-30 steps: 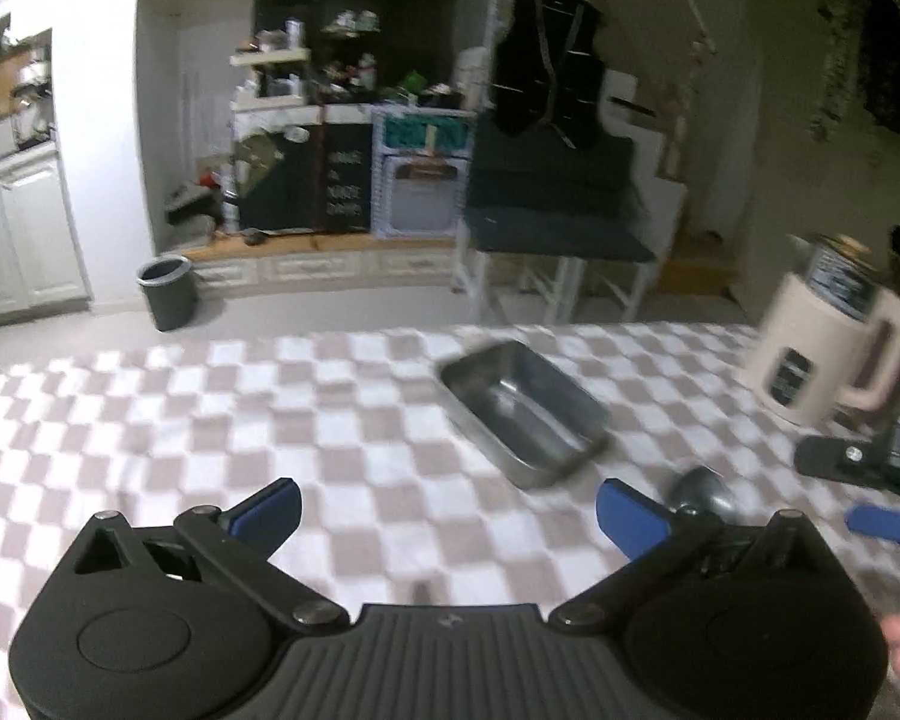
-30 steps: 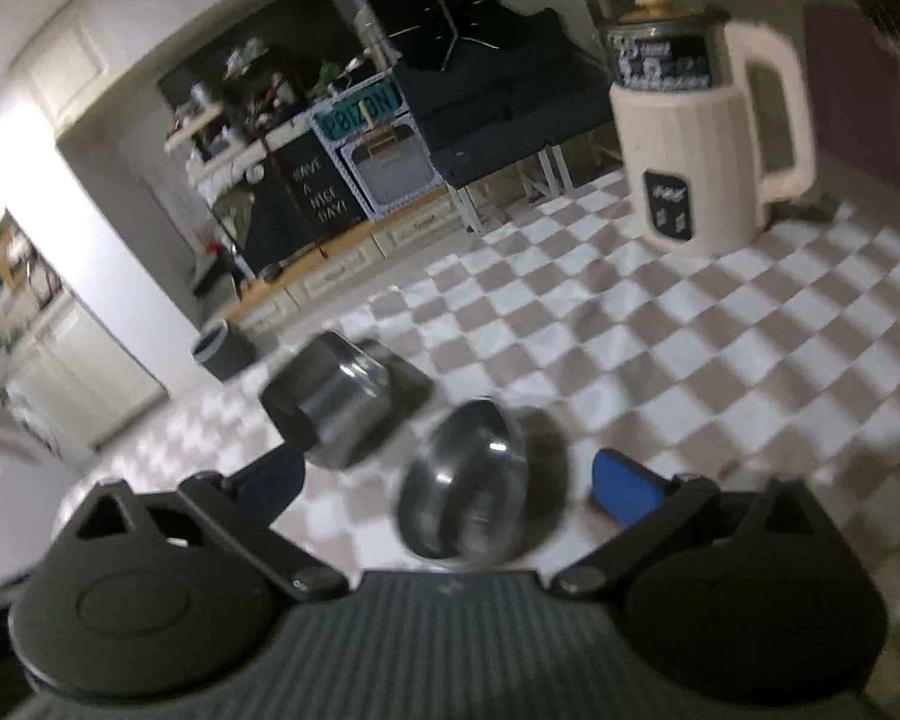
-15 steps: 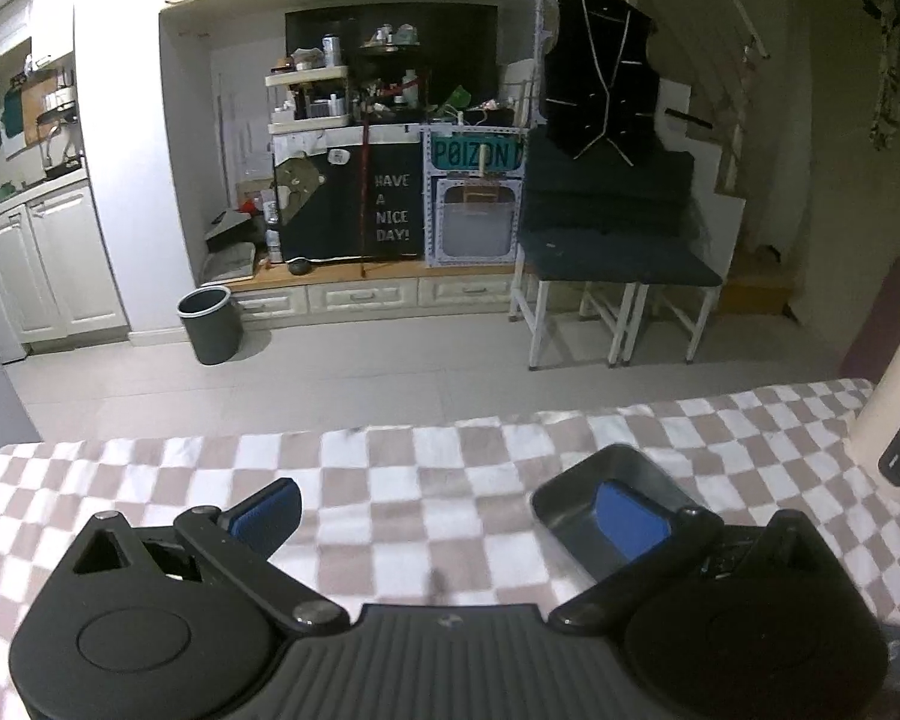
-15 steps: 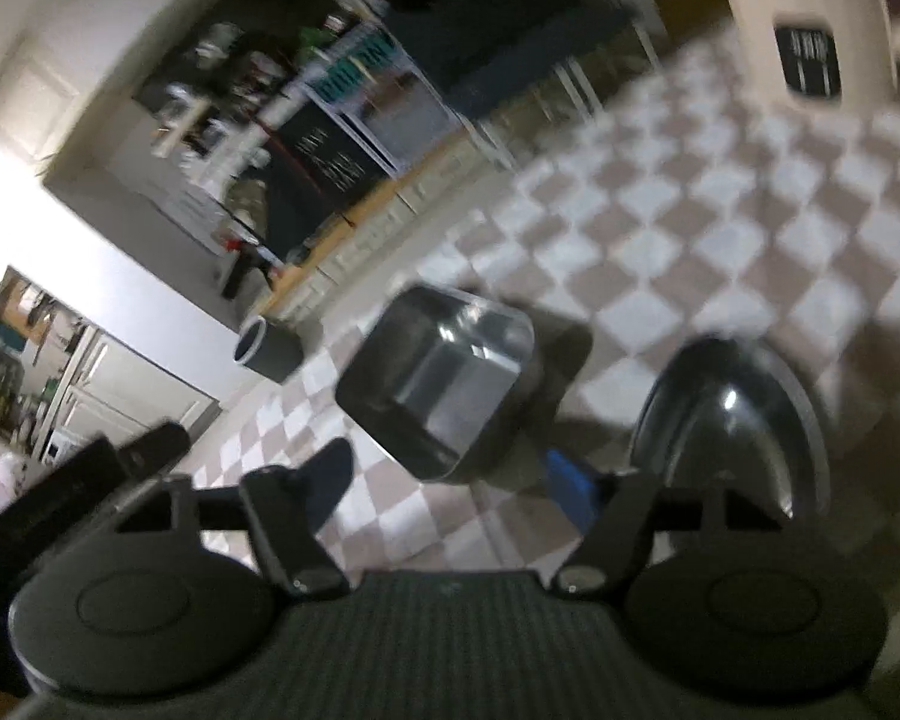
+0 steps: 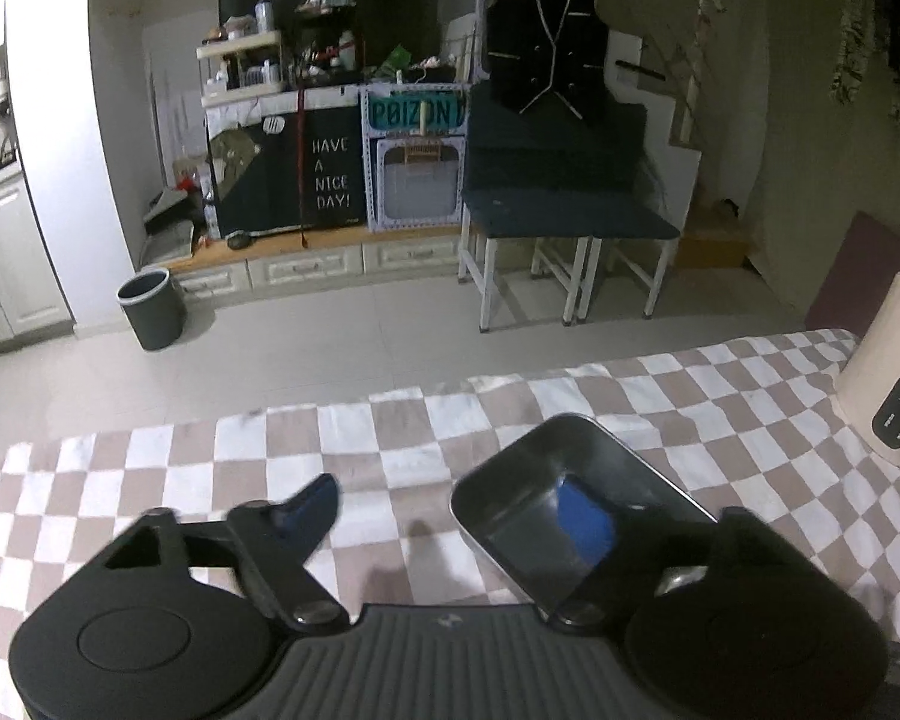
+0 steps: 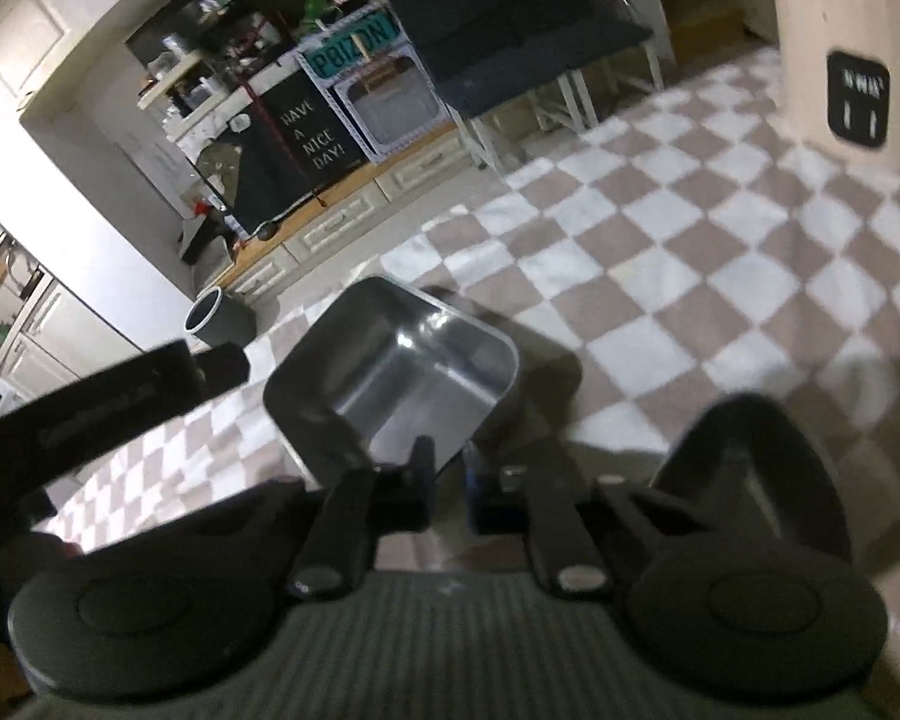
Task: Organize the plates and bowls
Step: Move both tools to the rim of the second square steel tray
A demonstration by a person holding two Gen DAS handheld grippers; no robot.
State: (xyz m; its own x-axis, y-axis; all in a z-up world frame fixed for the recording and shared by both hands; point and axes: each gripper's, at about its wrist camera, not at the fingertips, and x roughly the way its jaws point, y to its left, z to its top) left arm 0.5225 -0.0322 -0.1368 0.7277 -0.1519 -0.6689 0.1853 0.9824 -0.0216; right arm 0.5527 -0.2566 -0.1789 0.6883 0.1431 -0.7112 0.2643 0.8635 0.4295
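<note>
From the left wrist, the left gripper (image 5: 450,510) is closing, its right finger inside the steel tray (image 5: 576,510) on the checkered table (image 5: 390,438), rim between the fingers.

From the right wrist, the right gripper (image 6: 447,468) is closing to a narrow gap at the tray's (image 6: 402,372) near rim; whether it pinches metal I cannot tell. A dark round bowl (image 6: 750,456) sits beside.

The rectangular metal tray (image 5: 528,480) sits on the checkered tablecloth (image 5: 390,438), close to the table's far edge. To its right, well apart, the kettle (image 5: 888,372) stands on the same cloth. The left gripper (image 5: 456,516) straddles the tray's left wall, one finger inside, the other outside on the cloth. Beyond the tray, past the table edge, a bin (image 5: 150,315) stands on the floor to the left, and a bench (image 5: 570,222) stands straight behind (a vest (image 5: 546,36) hangs above it).
</note>
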